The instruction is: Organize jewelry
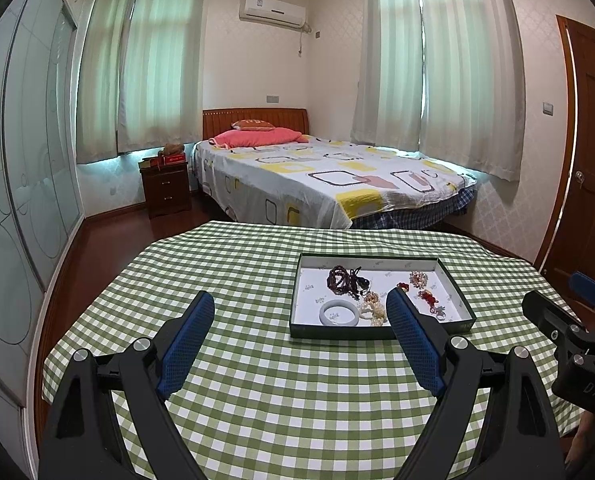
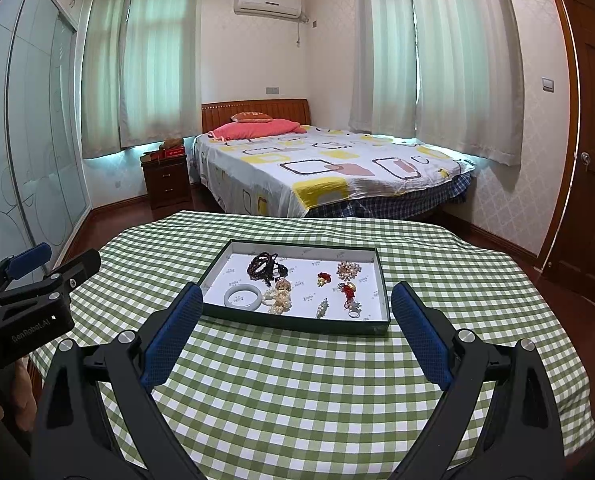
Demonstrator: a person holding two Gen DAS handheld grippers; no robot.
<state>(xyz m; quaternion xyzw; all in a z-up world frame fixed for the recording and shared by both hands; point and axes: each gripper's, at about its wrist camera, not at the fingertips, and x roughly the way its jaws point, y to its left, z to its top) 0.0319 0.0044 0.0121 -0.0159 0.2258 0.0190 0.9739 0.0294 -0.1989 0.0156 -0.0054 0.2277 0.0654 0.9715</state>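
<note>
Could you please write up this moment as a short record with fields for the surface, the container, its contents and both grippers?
surface: table with green checked cloth
container: shallow dark-rimmed tray, white lining
contents: pale bangle, dark bead strand, pearl cluster, red ornaments, silver ring
left gripper: open, empty, short of the tray
right gripper: open, empty, facing the tray's near rim

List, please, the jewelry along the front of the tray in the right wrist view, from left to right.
White bangle → pearl cluster → silver pendant → ring.
</note>
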